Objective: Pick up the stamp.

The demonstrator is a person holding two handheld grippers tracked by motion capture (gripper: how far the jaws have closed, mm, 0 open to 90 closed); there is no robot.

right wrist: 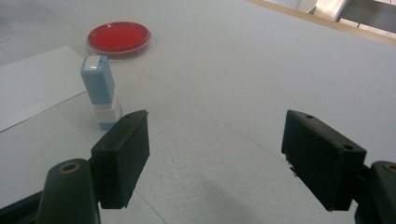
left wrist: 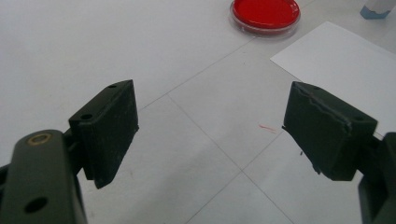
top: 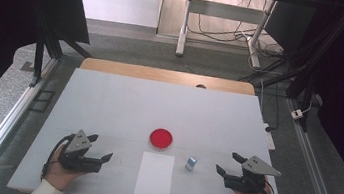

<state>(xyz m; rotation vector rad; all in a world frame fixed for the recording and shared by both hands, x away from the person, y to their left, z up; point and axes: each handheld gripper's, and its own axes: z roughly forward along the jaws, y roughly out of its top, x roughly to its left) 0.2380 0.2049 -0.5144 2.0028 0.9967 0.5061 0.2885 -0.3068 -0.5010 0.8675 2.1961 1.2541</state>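
1. Stamp (right wrist: 101, 91): the small blue-and-white stamp stands upright on the white table (top: 108, 104), just beyond my right gripper's (right wrist: 215, 154) left-hand finger (right wrist: 122, 156) in the right gripper view, near it but not touching.
2. My right gripper (top: 228, 165) has its fingers spread wide with nothing between them, only bare table. It sits low near the near edge of the table.
3. My left gripper (top: 101, 148) is likewise spread wide and empty. In the left gripper view its two fingers (left wrist: 112, 130) frame bare table, with the white sheet of paper (left wrist: 341, 70) running past the right-hand finger and the red dish (left wrist: 265, 14) well beyond the fingertips.
4. In the high view the paper (top: 155, 176) lies flat between the two grippers. The red dish (top: 161, 139) sits just past the paper's far edge, and the stamp (top: 191, 163) stands just beside the paper, on the side of my right gripper's fingers.
5. How far along, as I judge it: nothing has been picked up, the stamp is untouched, and I see no mark on the paper (its surface looks plain white from here).
6. What is left, by my reading: grasp the stamp with the right fingers, perhaps ink it at the red dish, and press it onto the paper. That is the whole job.
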